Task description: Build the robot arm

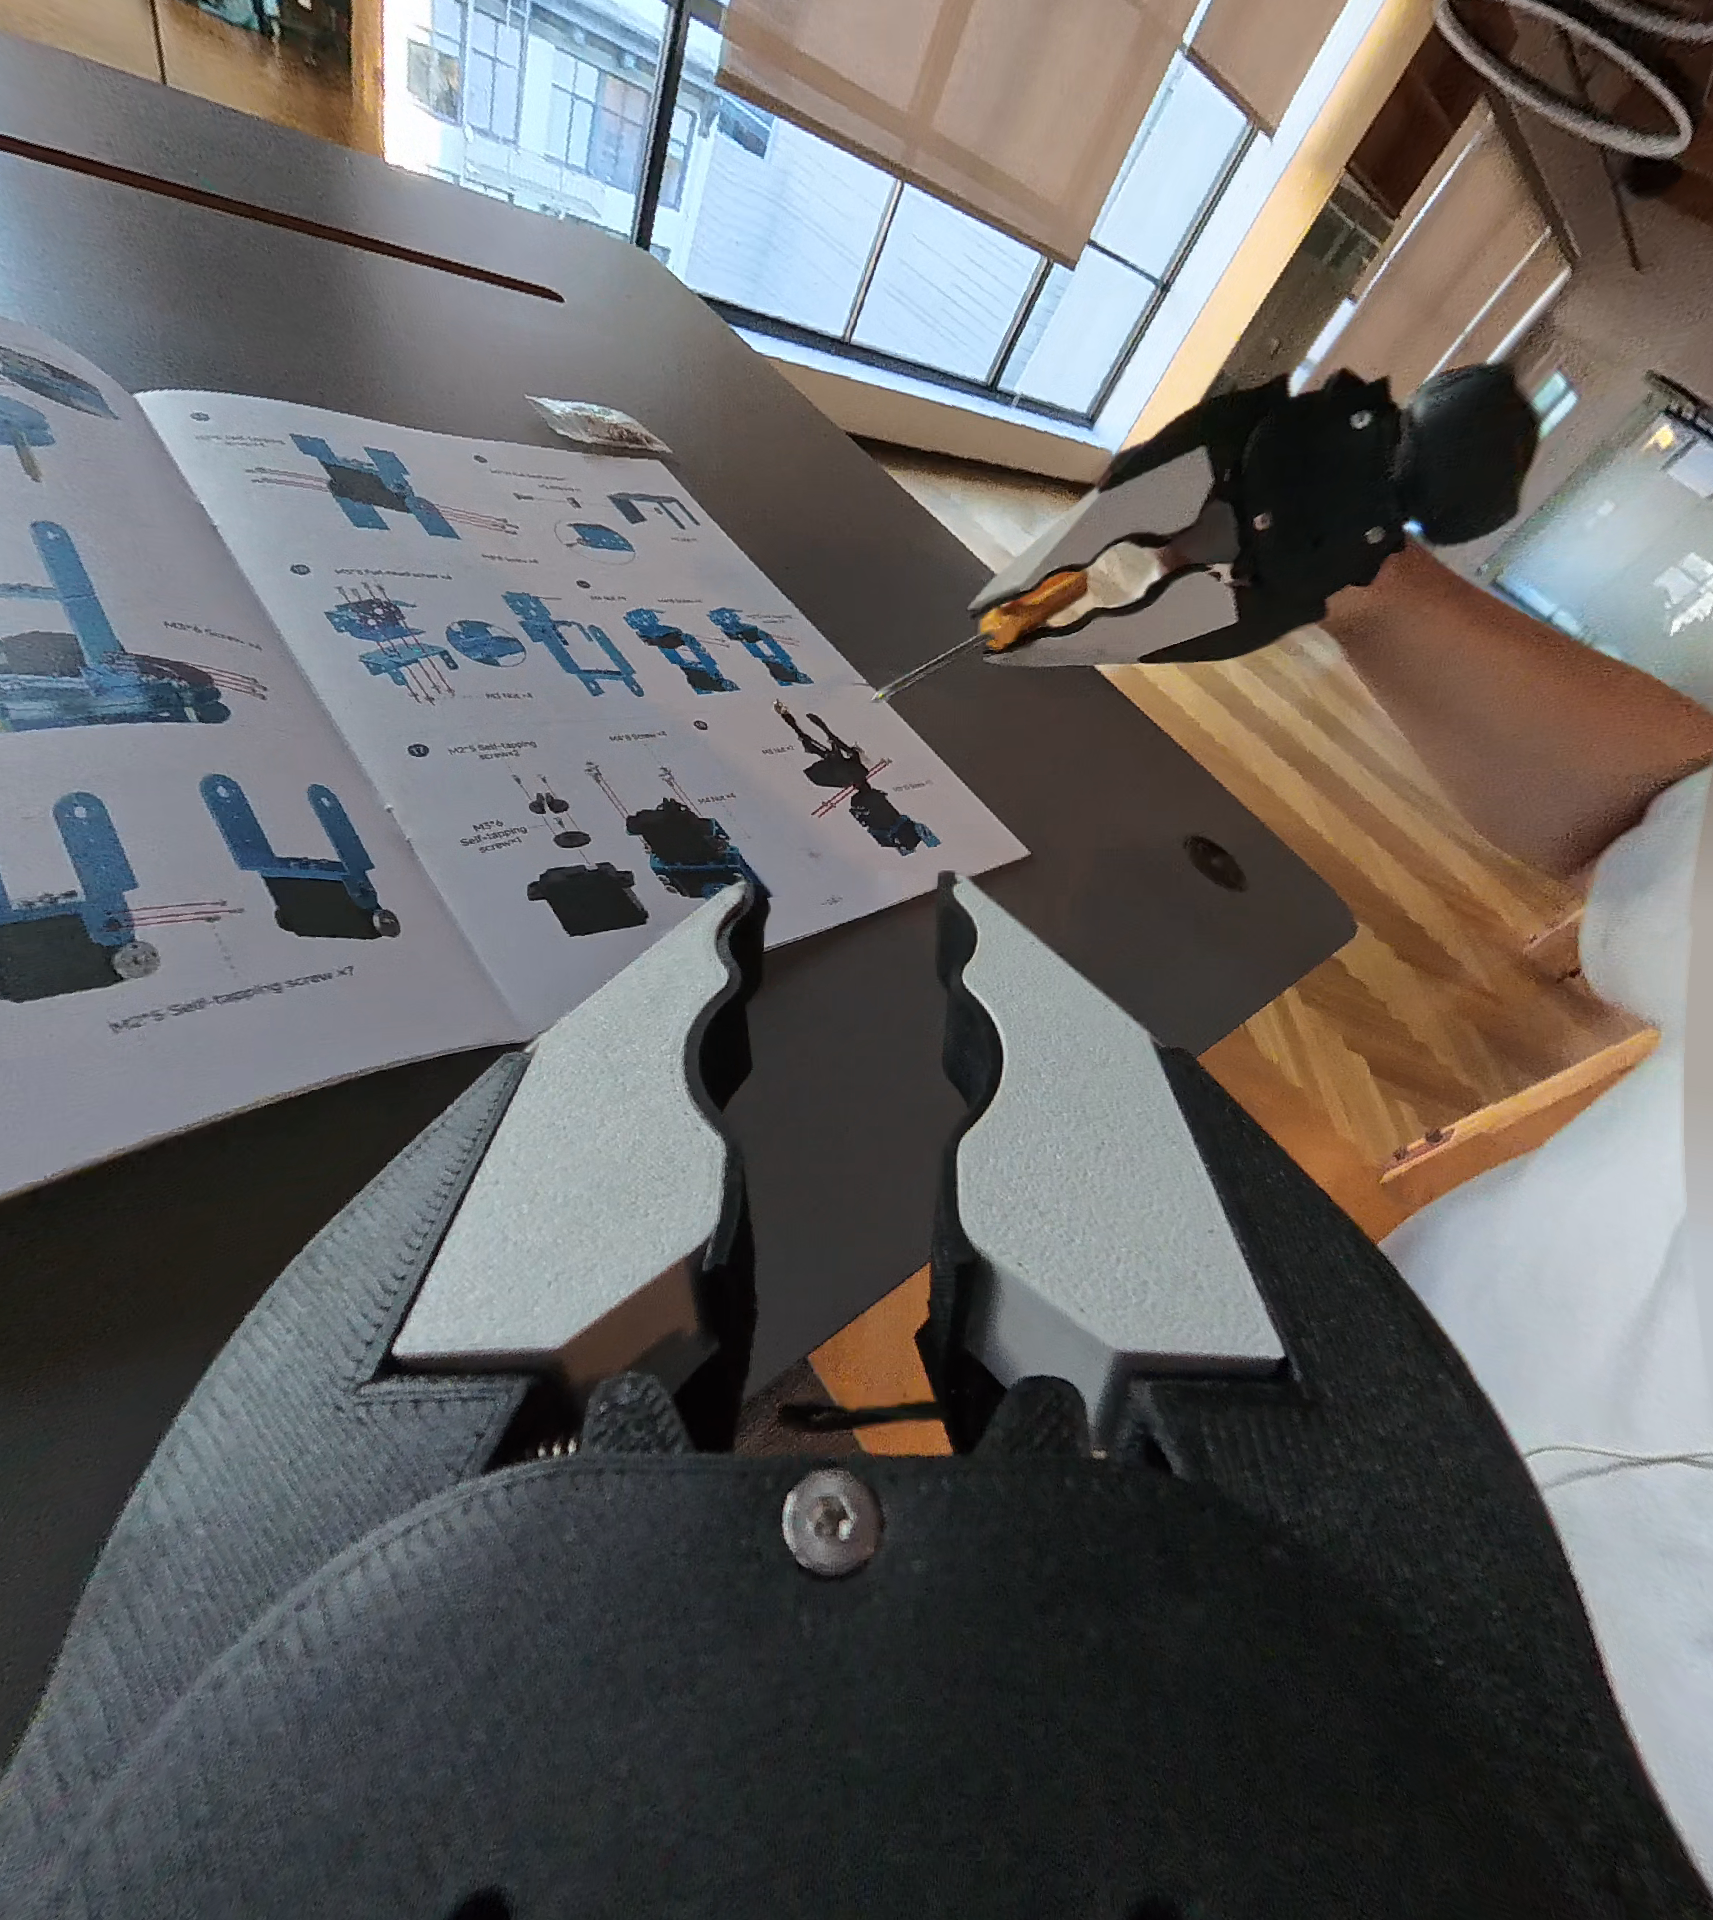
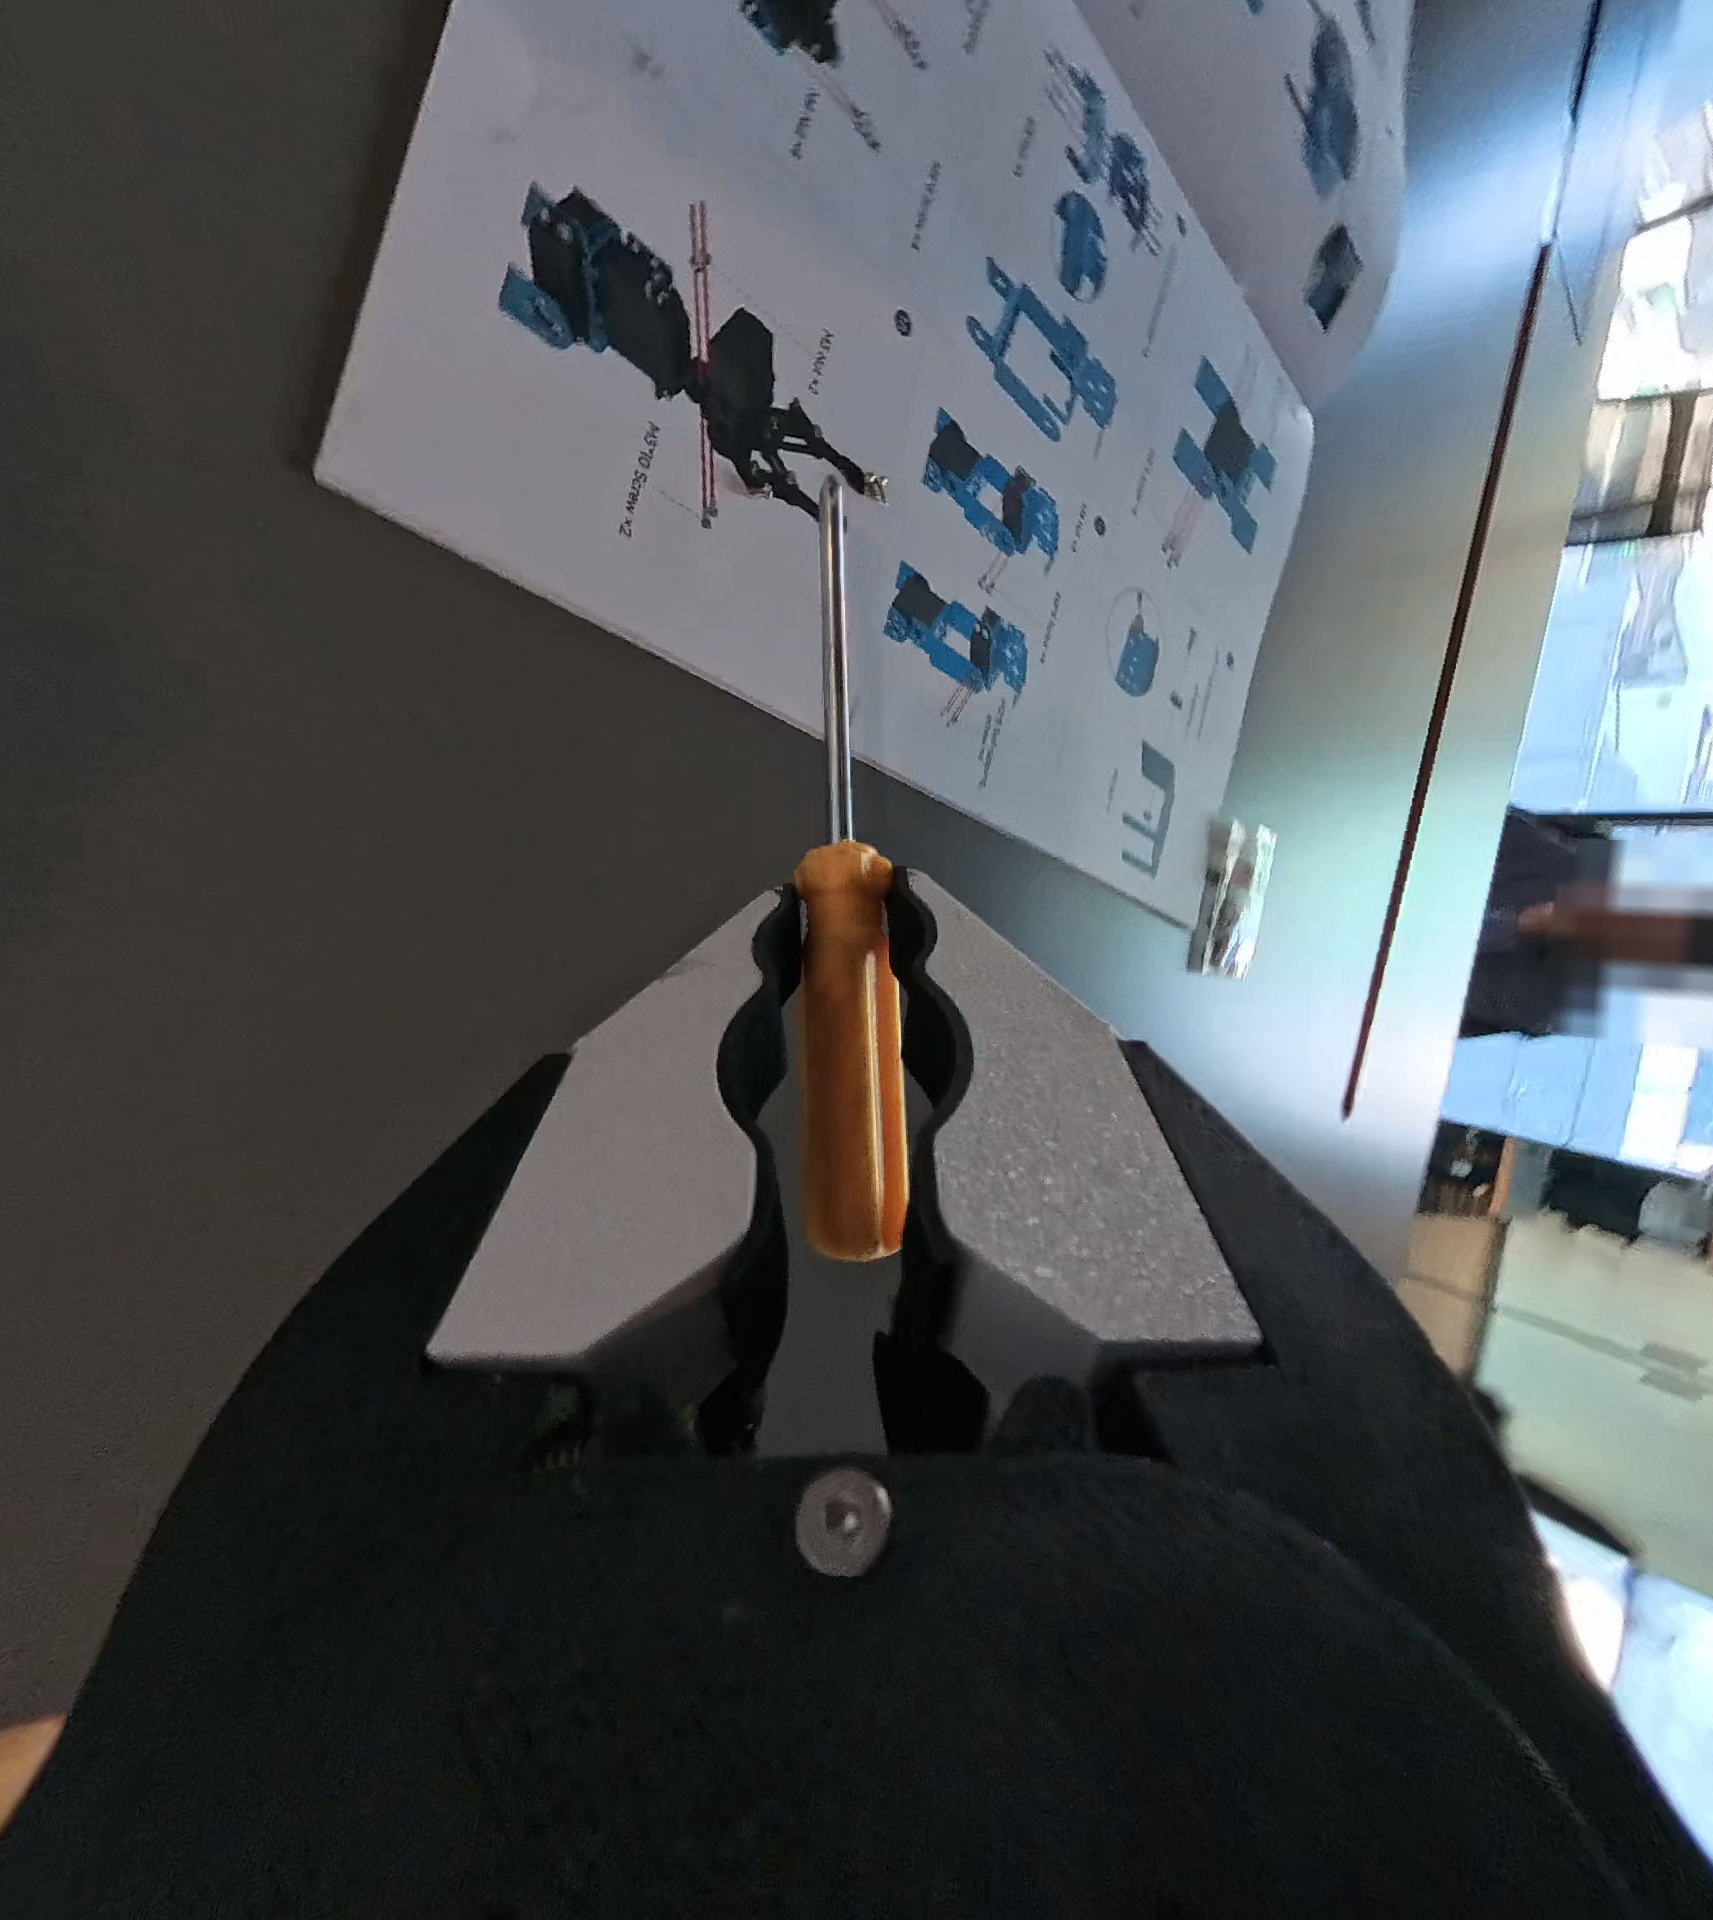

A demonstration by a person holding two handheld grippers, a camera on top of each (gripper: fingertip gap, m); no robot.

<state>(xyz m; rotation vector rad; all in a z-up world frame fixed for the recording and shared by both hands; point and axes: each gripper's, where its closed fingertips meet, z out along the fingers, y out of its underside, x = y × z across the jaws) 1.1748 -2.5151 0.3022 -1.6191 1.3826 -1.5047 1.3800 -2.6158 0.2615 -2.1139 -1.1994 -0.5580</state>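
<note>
My right gripper [image 2: 847, 883] is shut on a small screwdriver [image 2: 854, 1049] with an orange handle. Its thin metal shaft points forward, with the tip over the right page of an open instruction booklet [image 2: 831, 312]. The left wrist view shows this gripper [image 1: 987, 629] held above the table's right edge, the screwdriver [image 1: 1034, 608] between its fingers, tip near the booklet's [image 1: 561, 727] right edge. My left gripper [image 1: 847, 894] is open and empty, above the dark table [image 1: 1091, 831] just in front of the booklet's lower right corner.
A small clear plastic bag of parts [image 1: 603, 421] lies beyond the booklet, also in the right wrist view [image 2: 1231, 899]. The table has a narrow slot [image 1: 239, 208] along its back and a small round hole [image 1: 1216, 857] near its right corner. Wooden floor [image 1: 1351, 831] and large windows lie beyond. Tip to tip, the grippers are about 25 cm apart.
</note>
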